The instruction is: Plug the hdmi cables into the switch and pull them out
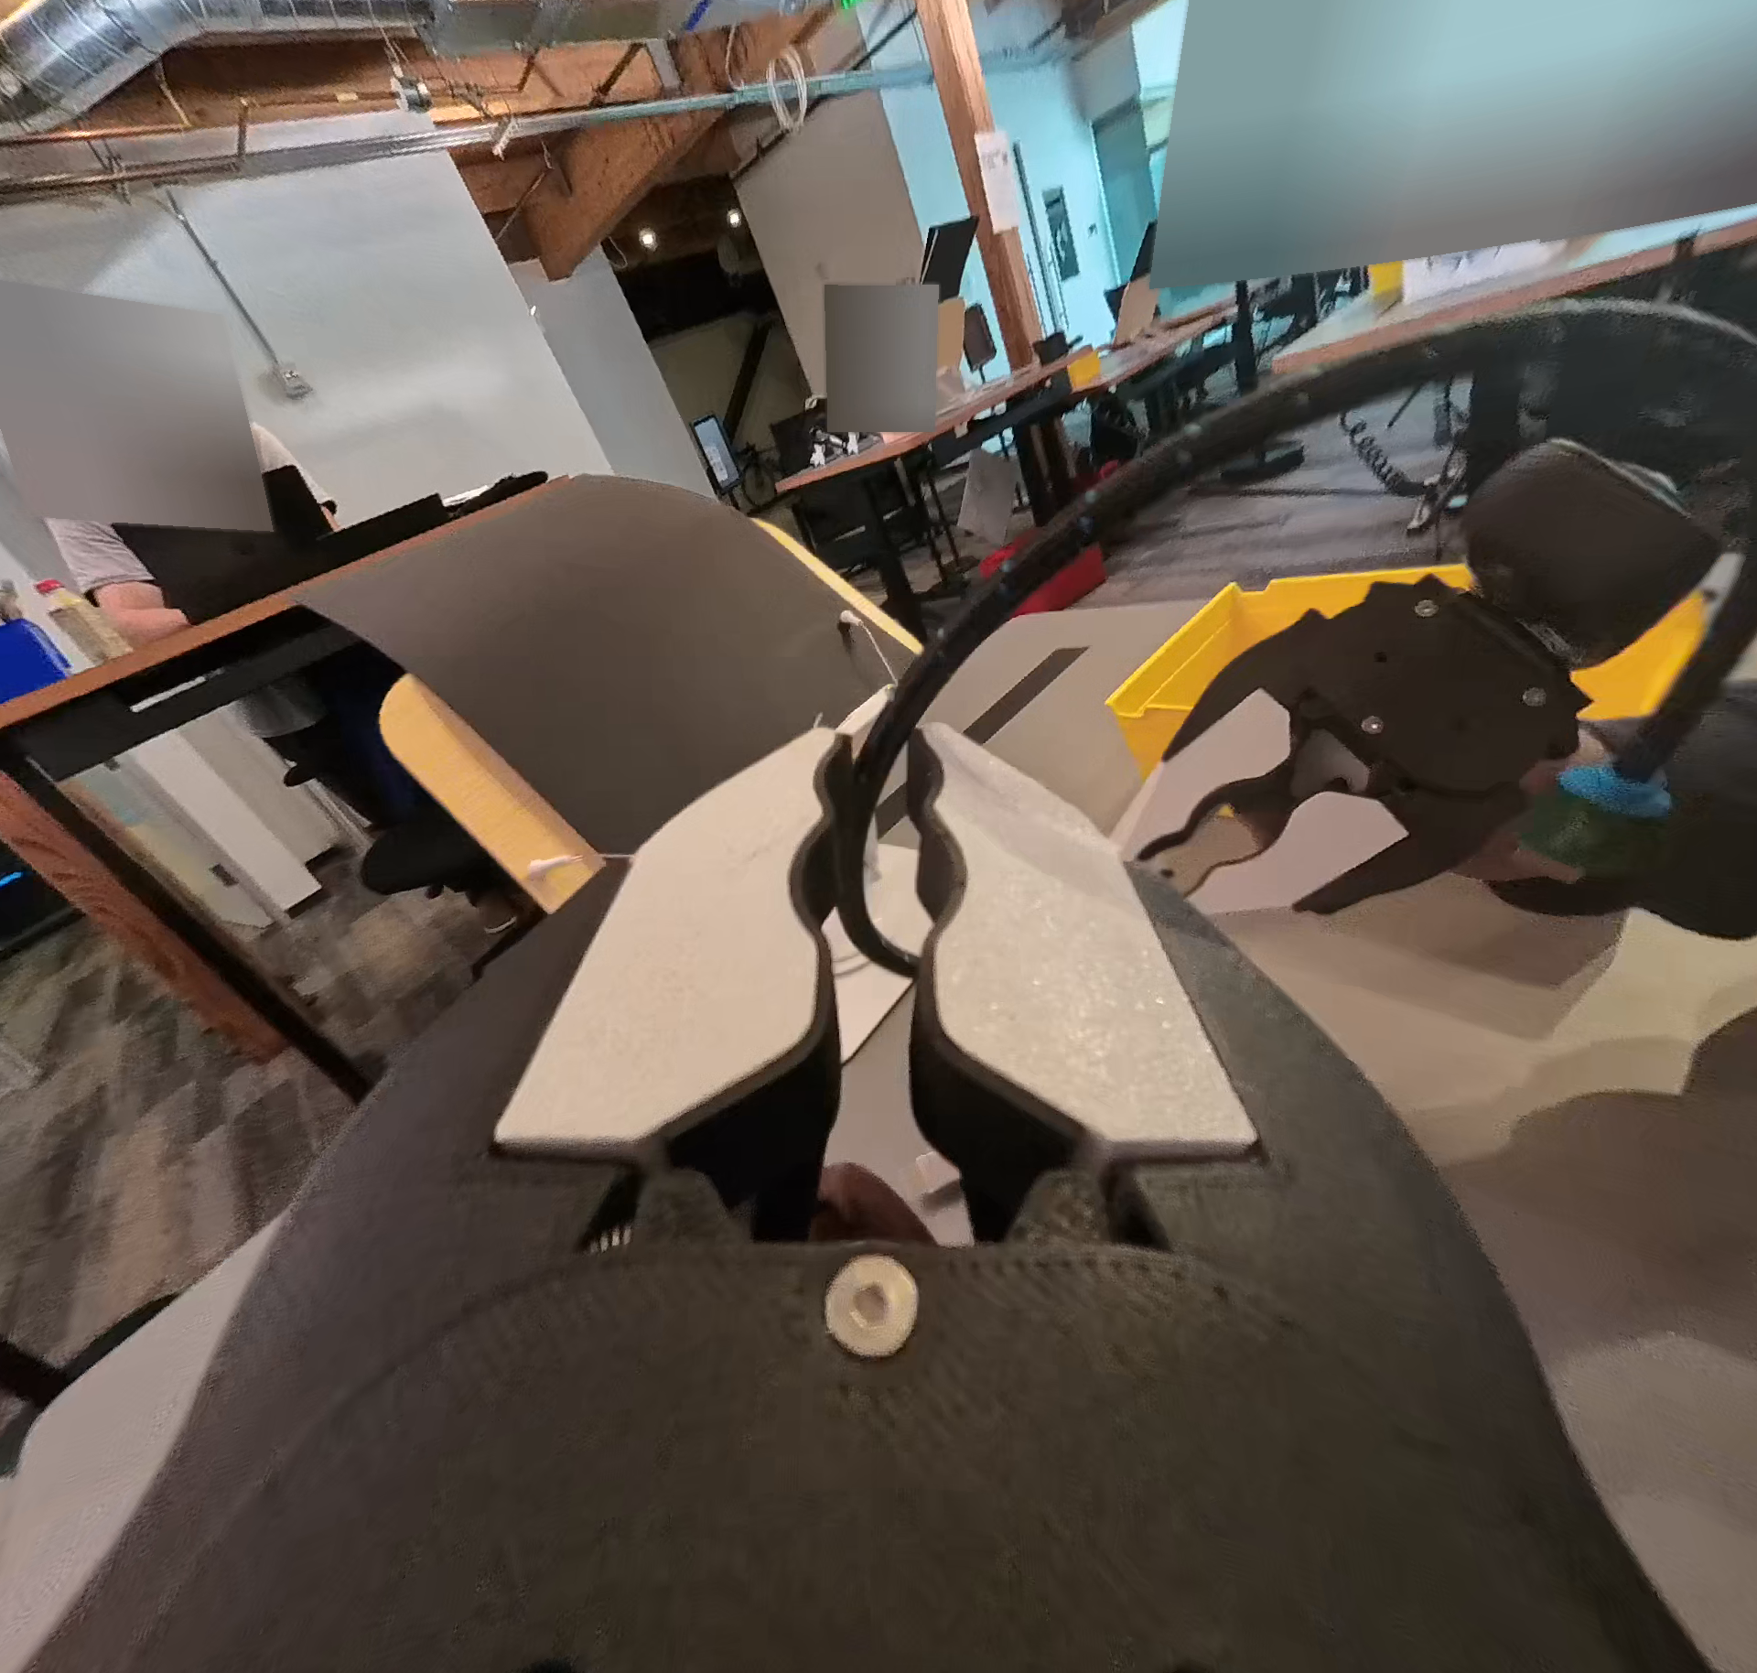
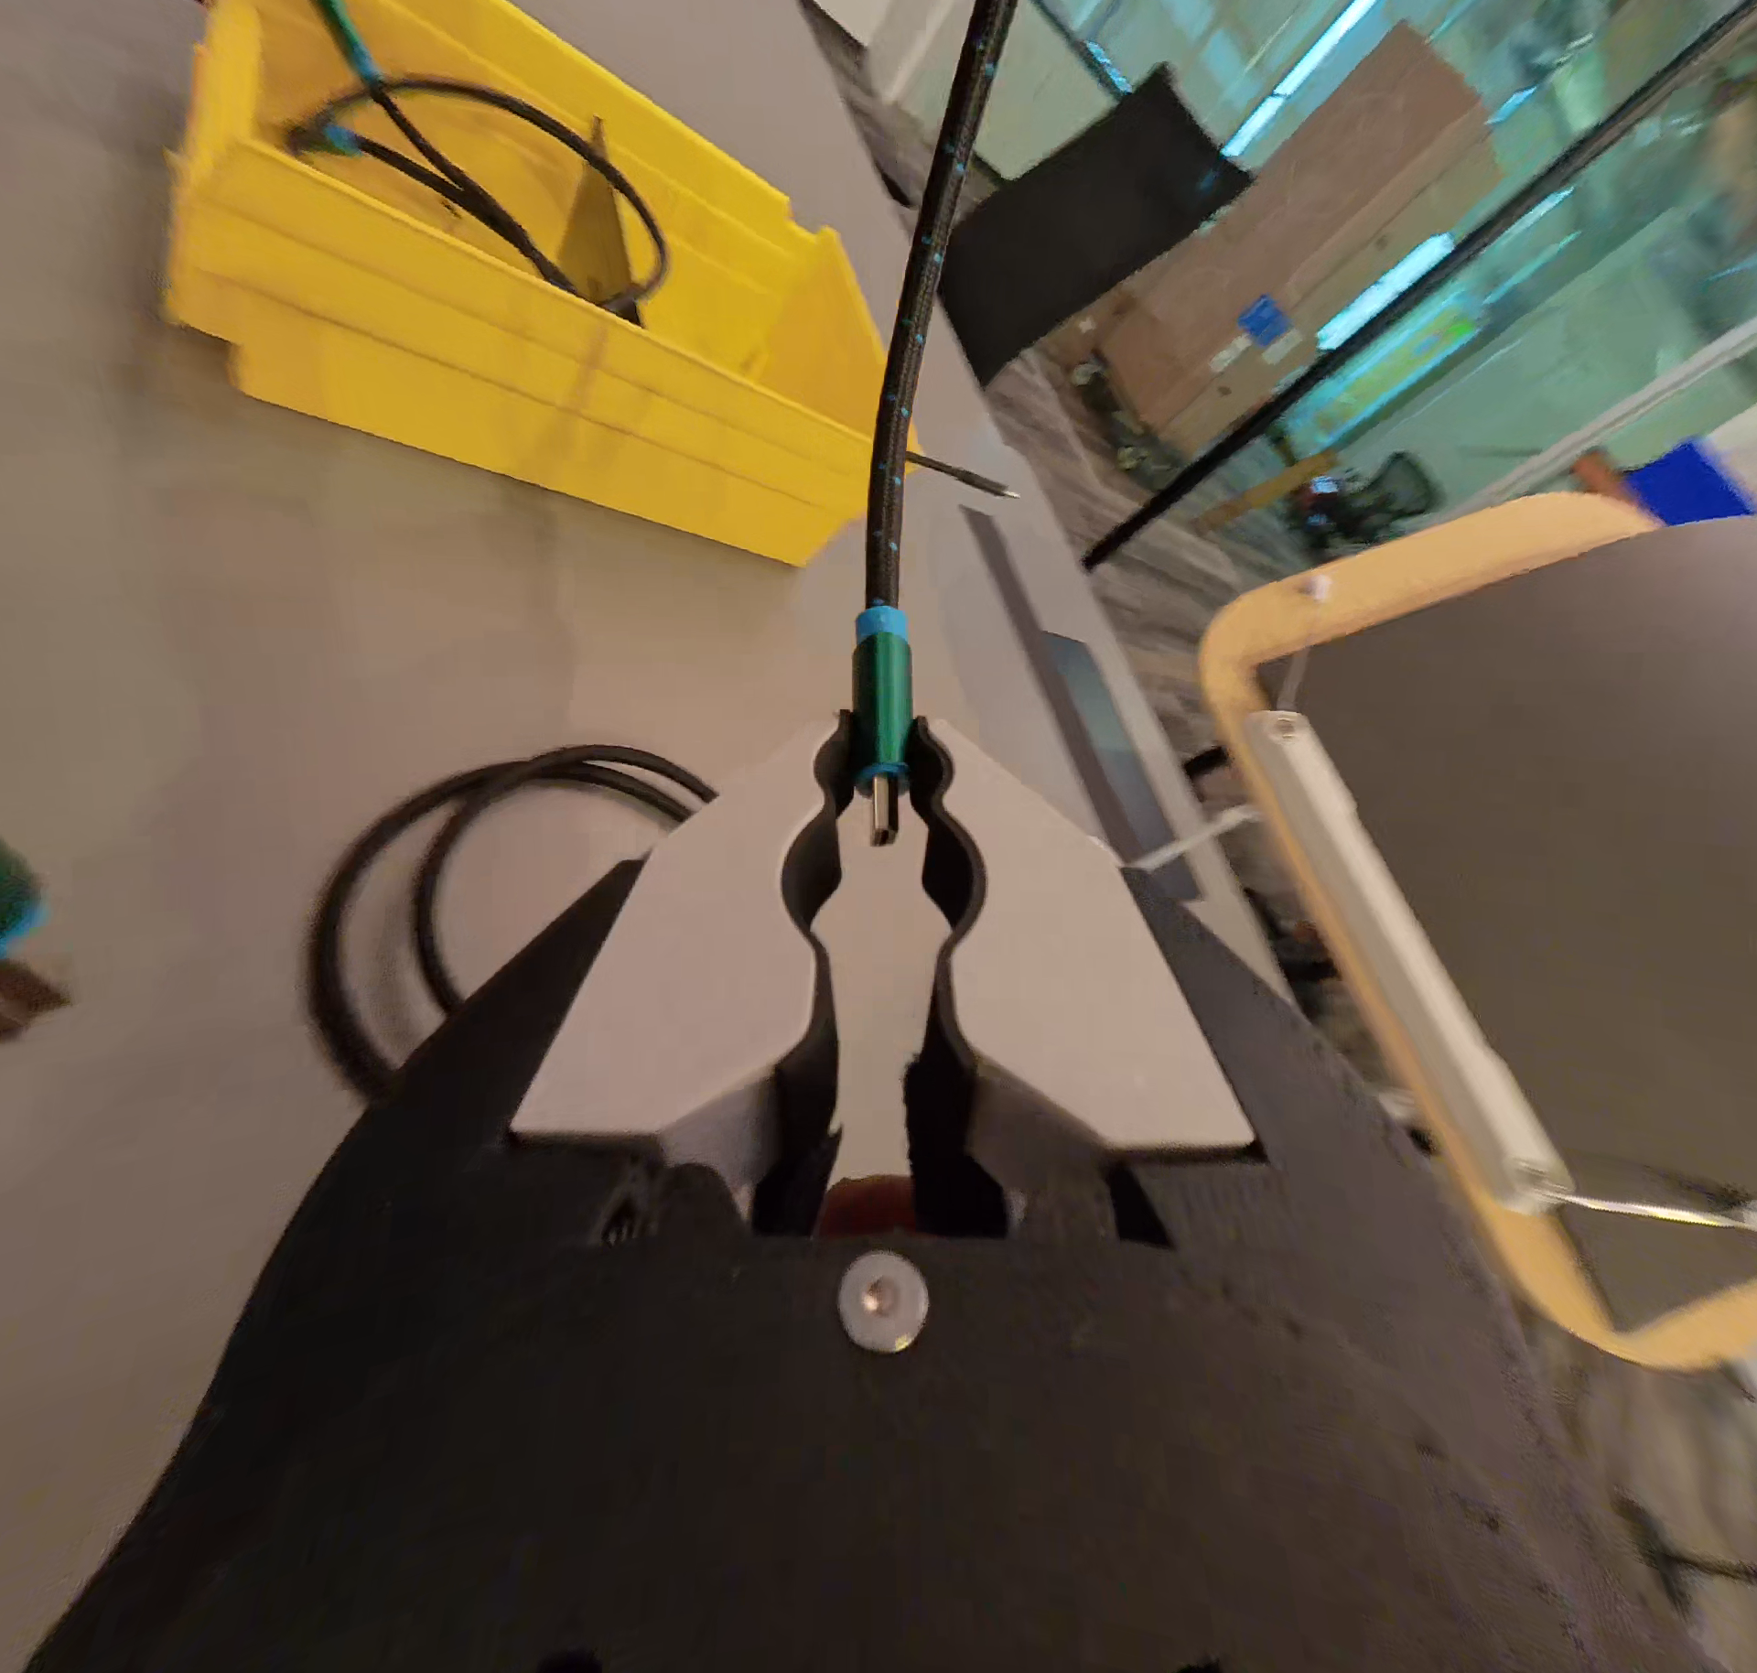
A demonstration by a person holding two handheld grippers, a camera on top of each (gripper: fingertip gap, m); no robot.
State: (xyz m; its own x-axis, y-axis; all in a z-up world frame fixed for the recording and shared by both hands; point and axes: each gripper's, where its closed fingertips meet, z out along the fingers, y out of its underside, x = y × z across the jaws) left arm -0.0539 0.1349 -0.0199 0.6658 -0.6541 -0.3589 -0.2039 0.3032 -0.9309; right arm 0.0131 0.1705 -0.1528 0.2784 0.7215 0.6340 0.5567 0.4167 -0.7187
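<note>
While pinched, green plug (image 2: 880, 724) sits between right claw (image 2: 882, 741) tips.

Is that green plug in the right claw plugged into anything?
No, it is out. The green plug sits pinched in the right gripper, its bare metal tip showing between the fingers, touching no socket.

Yellow bin (image 2: 494, 334) upper left; black braided cable (image 2: 927, 230) flecked blue, its plug (image 2: 881, 710) green with blue bands; grey surface (image 2: 238, 638).
</note>
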